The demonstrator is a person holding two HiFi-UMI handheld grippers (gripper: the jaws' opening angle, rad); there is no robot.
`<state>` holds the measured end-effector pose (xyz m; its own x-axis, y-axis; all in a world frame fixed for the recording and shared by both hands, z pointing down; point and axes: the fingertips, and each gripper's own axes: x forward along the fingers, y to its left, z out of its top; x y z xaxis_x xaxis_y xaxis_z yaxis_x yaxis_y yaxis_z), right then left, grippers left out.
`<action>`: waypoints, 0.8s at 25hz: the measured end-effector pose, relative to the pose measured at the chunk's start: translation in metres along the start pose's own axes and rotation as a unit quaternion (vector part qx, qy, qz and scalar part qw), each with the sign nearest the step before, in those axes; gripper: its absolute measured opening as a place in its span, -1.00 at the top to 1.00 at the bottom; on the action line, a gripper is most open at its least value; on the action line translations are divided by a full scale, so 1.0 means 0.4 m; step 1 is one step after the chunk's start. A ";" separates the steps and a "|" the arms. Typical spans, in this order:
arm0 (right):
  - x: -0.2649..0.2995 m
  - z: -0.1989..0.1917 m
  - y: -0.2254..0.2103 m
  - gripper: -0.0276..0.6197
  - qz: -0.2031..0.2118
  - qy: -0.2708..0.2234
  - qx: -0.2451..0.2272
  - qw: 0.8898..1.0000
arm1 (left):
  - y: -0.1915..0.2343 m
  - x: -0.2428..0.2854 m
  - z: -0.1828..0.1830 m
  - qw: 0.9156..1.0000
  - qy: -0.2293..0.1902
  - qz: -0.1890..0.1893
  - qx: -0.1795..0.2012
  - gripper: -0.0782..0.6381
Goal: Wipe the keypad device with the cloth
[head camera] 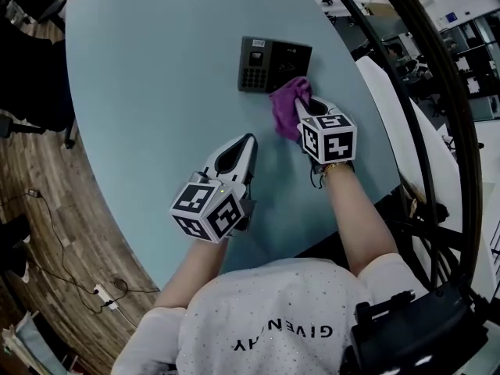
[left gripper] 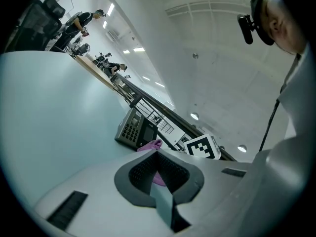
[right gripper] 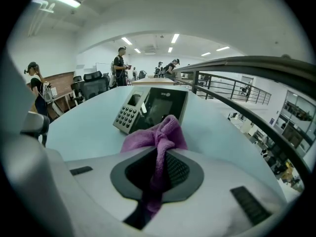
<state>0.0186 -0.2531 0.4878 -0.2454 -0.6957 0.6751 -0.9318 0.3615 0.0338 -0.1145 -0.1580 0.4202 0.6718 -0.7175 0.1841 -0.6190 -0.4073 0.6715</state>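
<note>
Table [head camera: 141, 92] light blue, keypad device [head camera: 273, 63] near far edge. Right tool [head camera: 306, 109] clamped on purple cloth [head camera: 287, 106], touching device. Left tool [head camera: 249, 140] closed, empty.

A pale blue table [head camera: 141, 69] stands on a wooden floor [head camera: 55, 209]; a black chair [head camera: 31, 84] sits beside its left edge; a dark railing [head camera: 428, 92] curves past its right.

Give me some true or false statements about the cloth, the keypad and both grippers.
The right gripper is shut on the cloth. True.
The cloth is green. False: it is purple.
The keypad lies on the table. True.
The left gripper is on the keypad. False: it hangs shut and empty over the table, apart from the keypad.
</note>
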 end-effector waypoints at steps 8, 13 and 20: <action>-0.028 -0.033 -0.078 0.83 -0.025 -0.010 0.057 0.998 | -0.010 -0.027 -0.005 1.000 -0.005 0.021 0.006 0.77; -0.095 -0.054 -0.162 0.83 -0.059 -0.047 0.093 0.993 | -0.034 -0.043 -0.028 0.999 -0.020 0.048 -0.002 0.77; -0.304 -0.031 -0.247 0.83 -0.036 -0.130 0.119 0.984 | -0.207 -0.041 -0.041 0.998 -0.043 0.044 0.010 0.77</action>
<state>0.1436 -0.1964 0.4114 -0.2072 -0.8610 0.4646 -0.9780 0.1705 -0.1200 -0.0675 -0.1033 0.3733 0.5774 -0.7968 0.1782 -0.6823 -0.3509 0.6414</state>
